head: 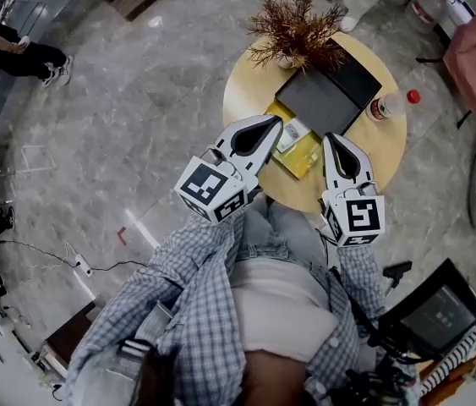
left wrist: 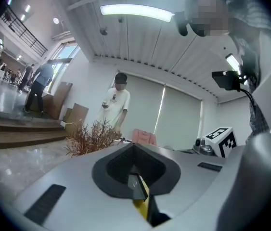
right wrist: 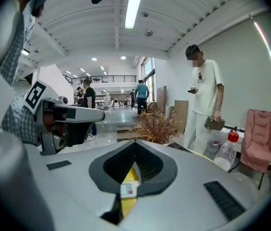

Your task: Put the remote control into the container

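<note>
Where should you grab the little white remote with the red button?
Probably across its two long edges, near the middle, coming straight down from above. The small white rectangular remote control lies flat, buttons up, on a flat yellow pad, so only its narrow sides seem to give the jaws something to pinch.

A dried plant [head: 298, 28] and a red-capped bottle [head: 387, 106] stand apart on the round wooden table [head: 242, 91]

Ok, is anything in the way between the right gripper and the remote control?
Nothing visible. The remote control lies in the open on a yellow flat item, just left of the right gripper, whose jaws are together. The left gripper is on the remote's other side, not between them.
</note>
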Tool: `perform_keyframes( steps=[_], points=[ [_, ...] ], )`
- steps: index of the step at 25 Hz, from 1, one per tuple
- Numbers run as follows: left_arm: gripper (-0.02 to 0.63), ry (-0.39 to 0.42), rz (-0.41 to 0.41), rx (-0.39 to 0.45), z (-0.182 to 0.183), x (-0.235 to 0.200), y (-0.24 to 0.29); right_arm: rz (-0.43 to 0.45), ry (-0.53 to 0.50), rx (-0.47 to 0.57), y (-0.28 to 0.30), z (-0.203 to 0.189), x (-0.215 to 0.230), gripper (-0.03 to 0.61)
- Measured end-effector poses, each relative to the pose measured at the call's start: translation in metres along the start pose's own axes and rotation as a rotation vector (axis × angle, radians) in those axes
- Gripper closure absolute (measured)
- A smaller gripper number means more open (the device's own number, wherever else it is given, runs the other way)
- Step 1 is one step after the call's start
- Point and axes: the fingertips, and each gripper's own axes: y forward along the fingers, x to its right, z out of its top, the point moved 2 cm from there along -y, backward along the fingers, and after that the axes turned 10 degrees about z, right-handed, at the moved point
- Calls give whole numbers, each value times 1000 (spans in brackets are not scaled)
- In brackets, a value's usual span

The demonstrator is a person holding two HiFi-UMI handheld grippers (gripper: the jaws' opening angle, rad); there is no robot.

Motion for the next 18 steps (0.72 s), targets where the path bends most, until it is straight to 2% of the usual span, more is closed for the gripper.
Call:
perform_keyframes(
  steps=[2,6,13,18],
  points=[
    [606,-6,-2,33,12,2,0,-7,9,35,-4,8,4,572],
    [606,116,-33,56,24,14,2,-4,4,90,-8,22,8,572],
    [606,186,-60,32,15,20,7,30,-55,127,-9,36,5,572],
    [606,257,-97,8,10,31,8,28,-48,121,-9,33,5,572]
  ],
)
